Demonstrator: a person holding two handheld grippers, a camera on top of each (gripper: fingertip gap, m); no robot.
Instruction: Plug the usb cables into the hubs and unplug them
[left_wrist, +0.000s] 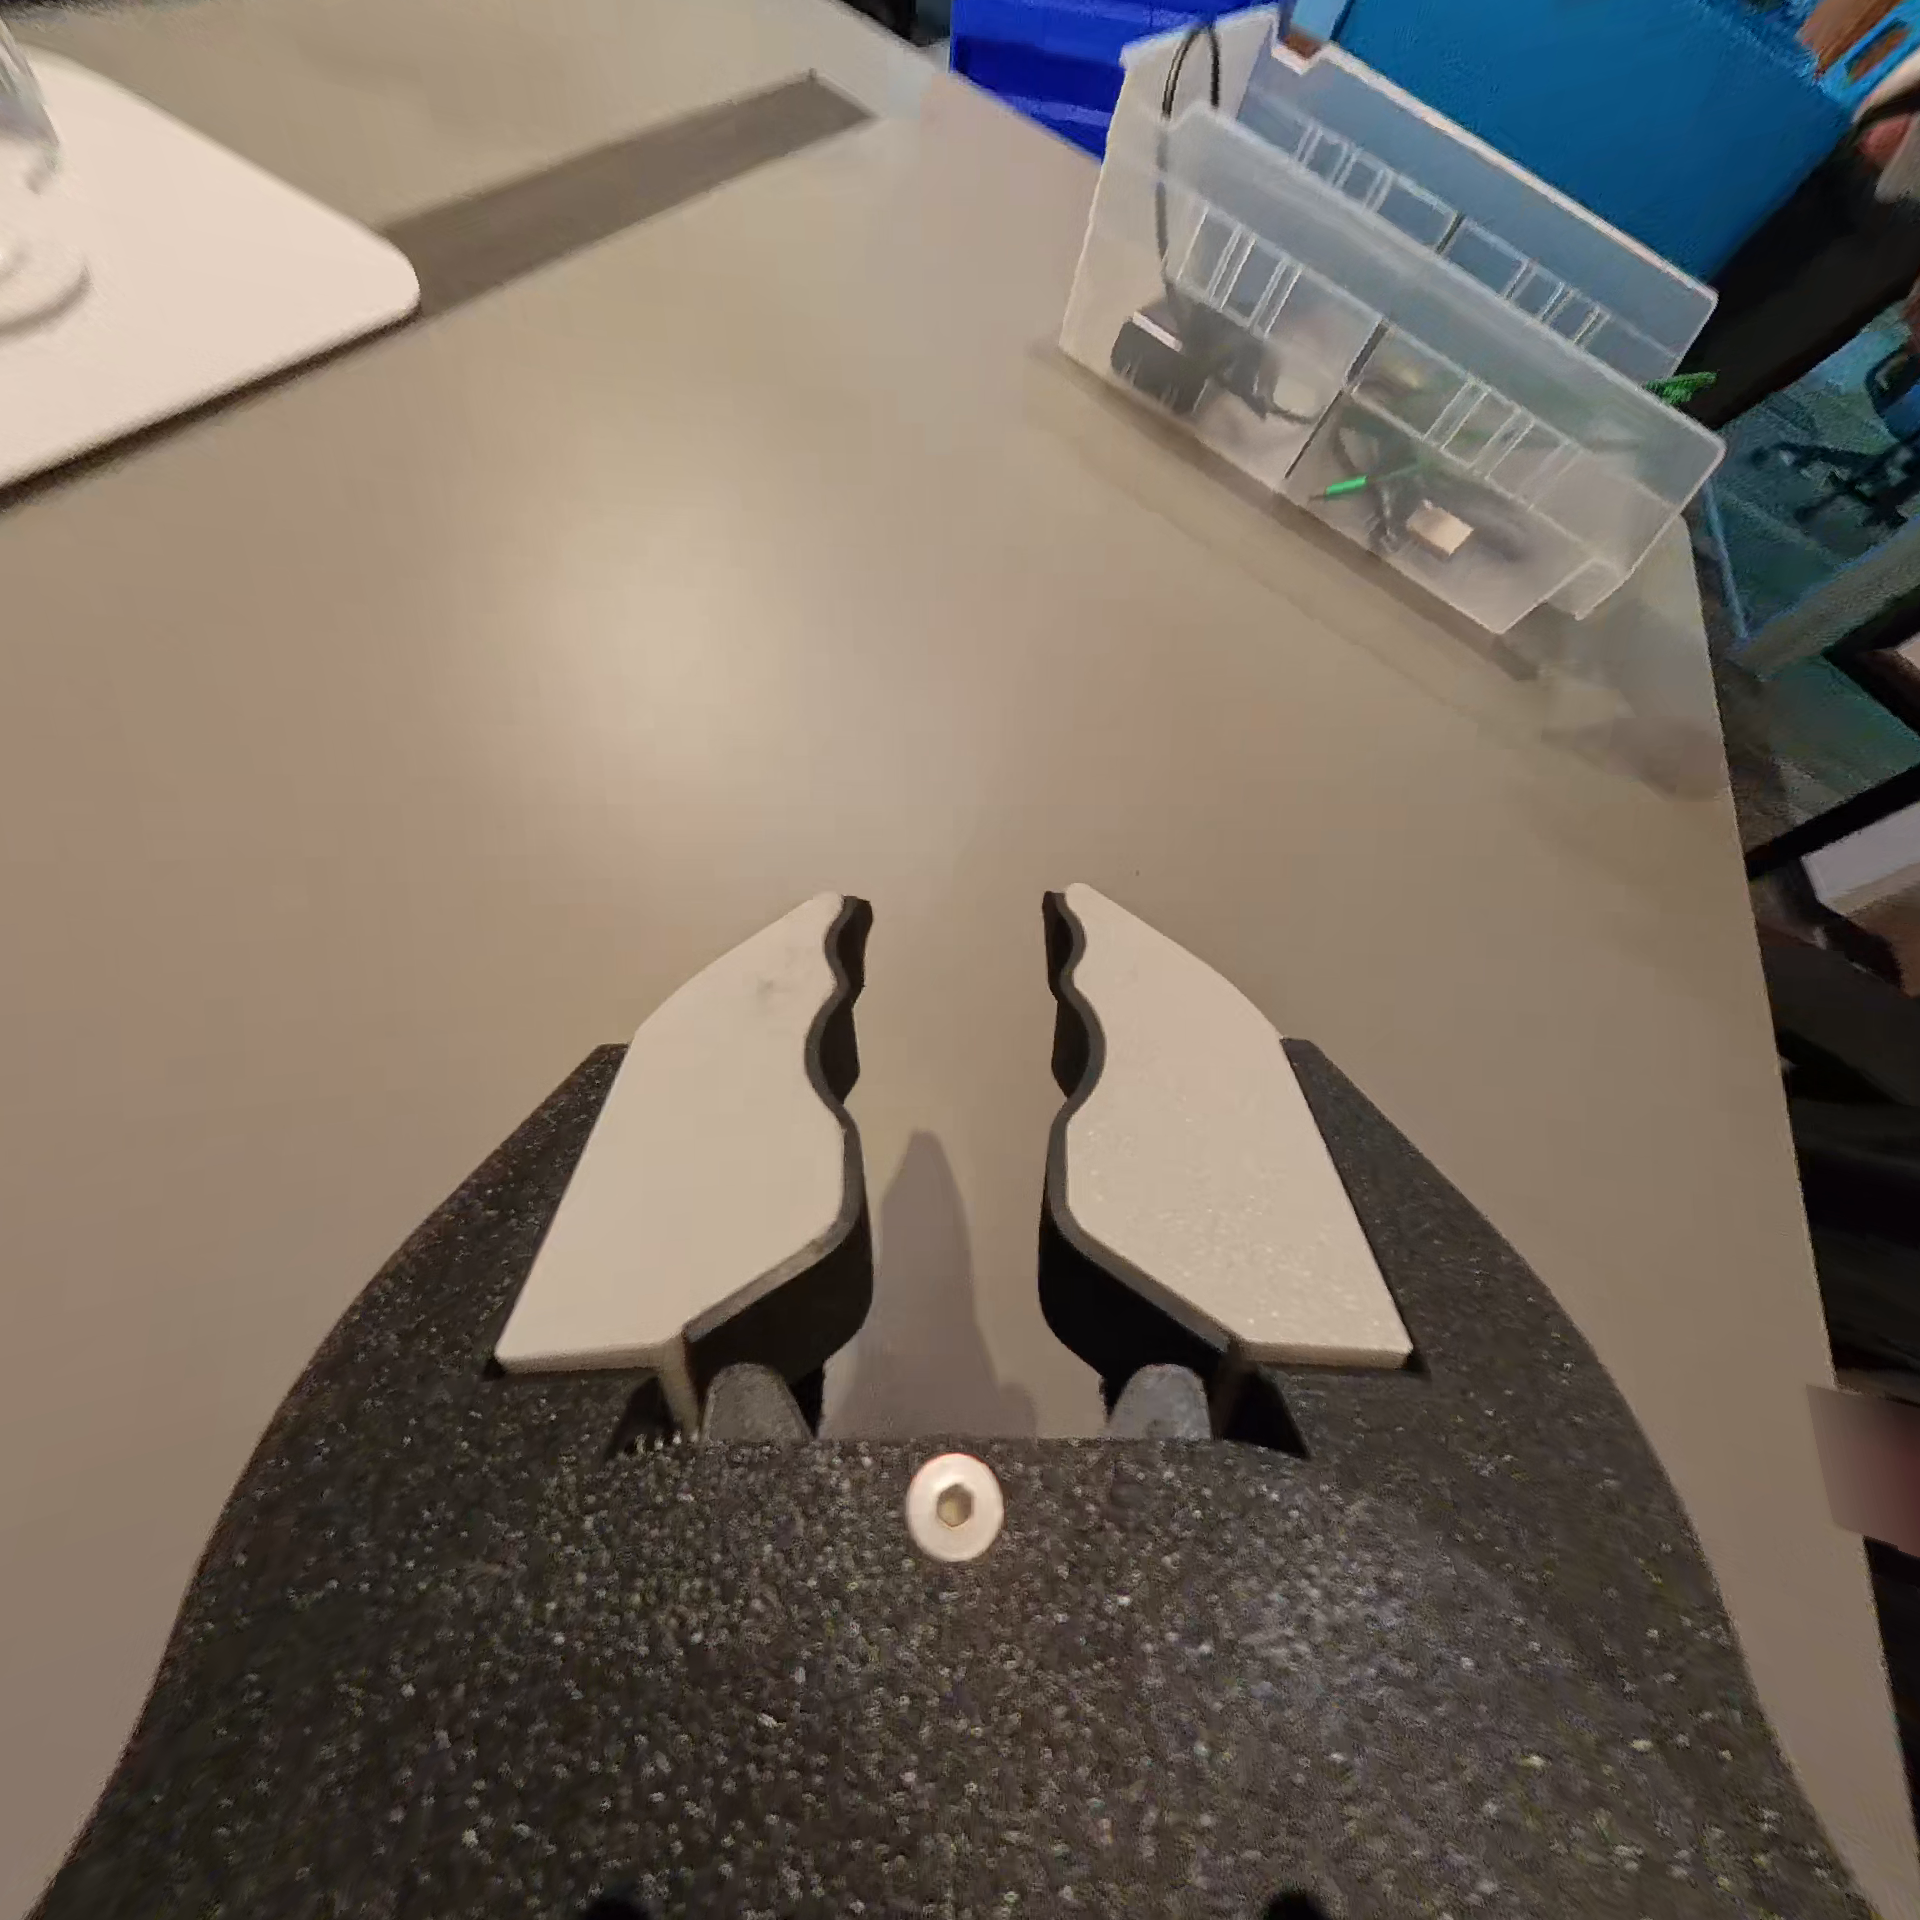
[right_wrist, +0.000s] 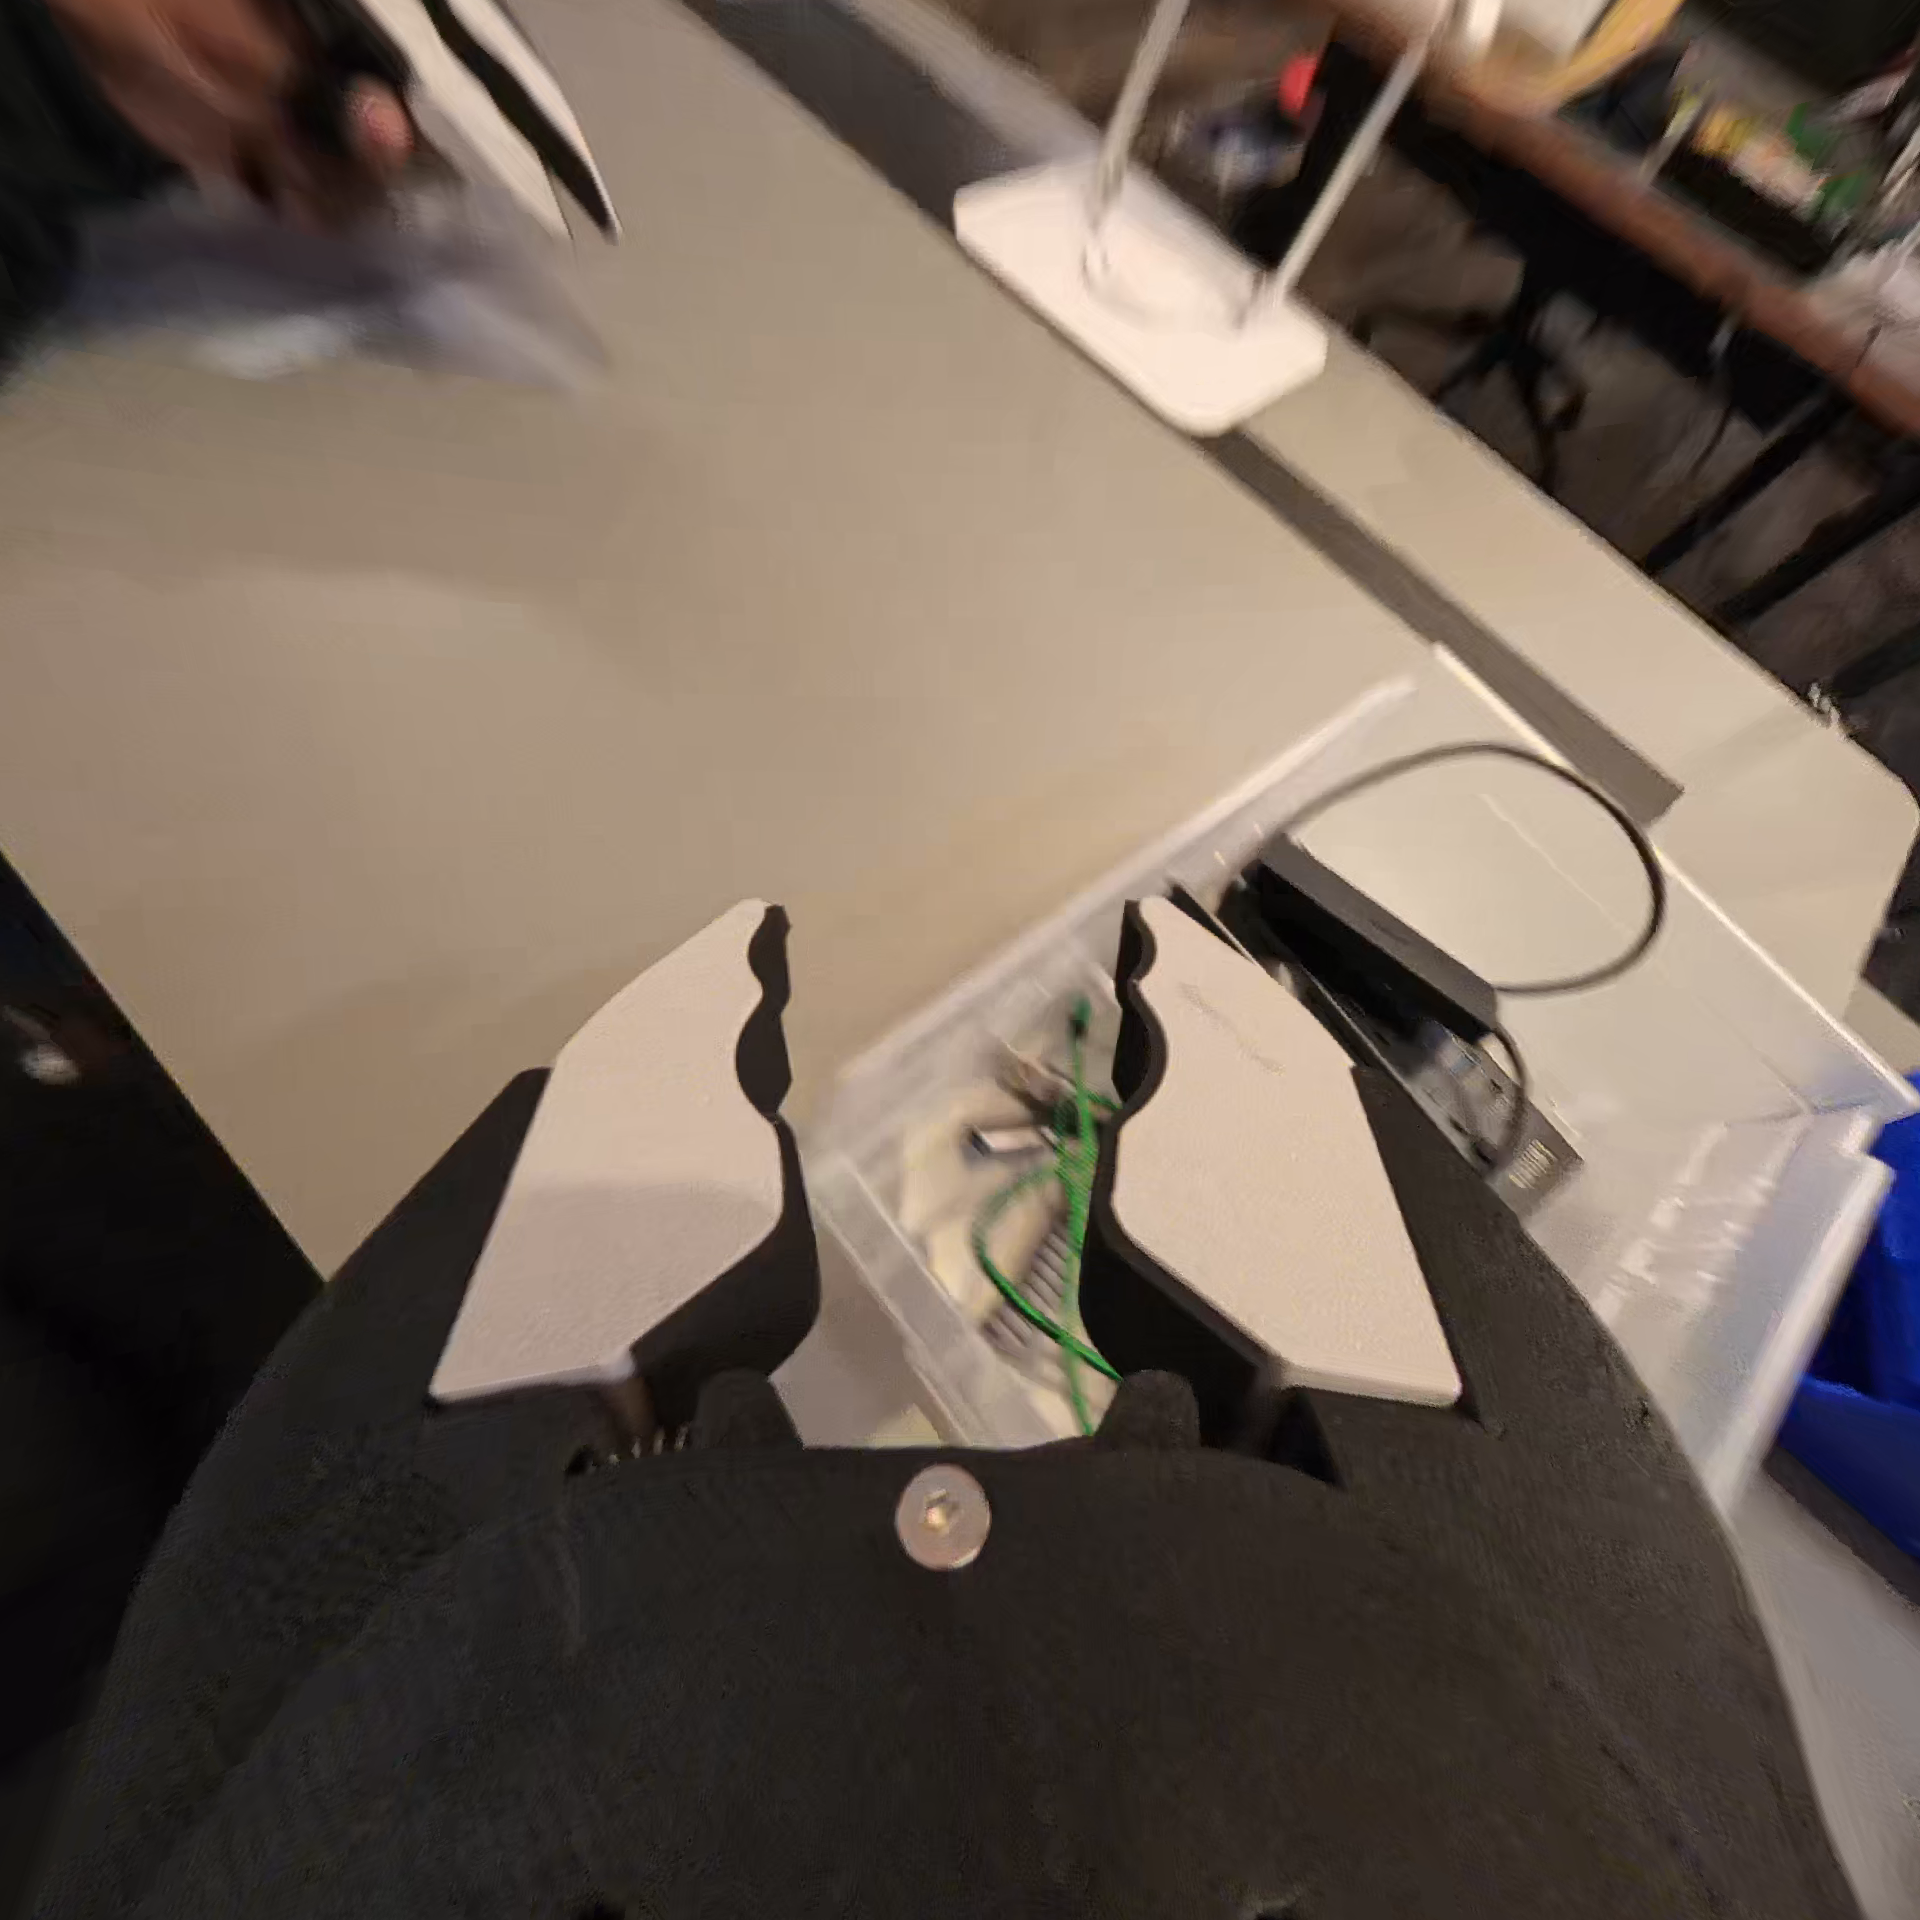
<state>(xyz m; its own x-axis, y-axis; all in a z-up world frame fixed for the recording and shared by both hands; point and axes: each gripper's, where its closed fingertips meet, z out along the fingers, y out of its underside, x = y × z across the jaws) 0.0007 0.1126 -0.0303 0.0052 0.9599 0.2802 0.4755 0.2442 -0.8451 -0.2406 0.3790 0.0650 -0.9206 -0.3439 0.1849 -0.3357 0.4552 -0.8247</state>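
Beige table (left_wrist: 623, 675): L claw (left_wrist: 957, 914) spread over bare top, R claw (right_wrist: 951, 925) spread above clear organizer box (right_wrist: 1714, 1195).

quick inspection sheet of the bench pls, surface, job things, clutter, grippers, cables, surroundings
surface: beige table with a dark strip along its far side, mostly bare.
job's things: clear plastic organizer box with its lid open at the table's corner; a black hub lies inside.
clutter: white flat stand base on the table's far side.
grippers: left gripper open over bare table, holding nothing; right gripper open above the box, holding nothing.
cables: black cable loops from the hub; thin green cable lies in a box compartment; whether any is plugged in cannot be told.
surroundings: blue bins behind the box; blurred furniture beyond.
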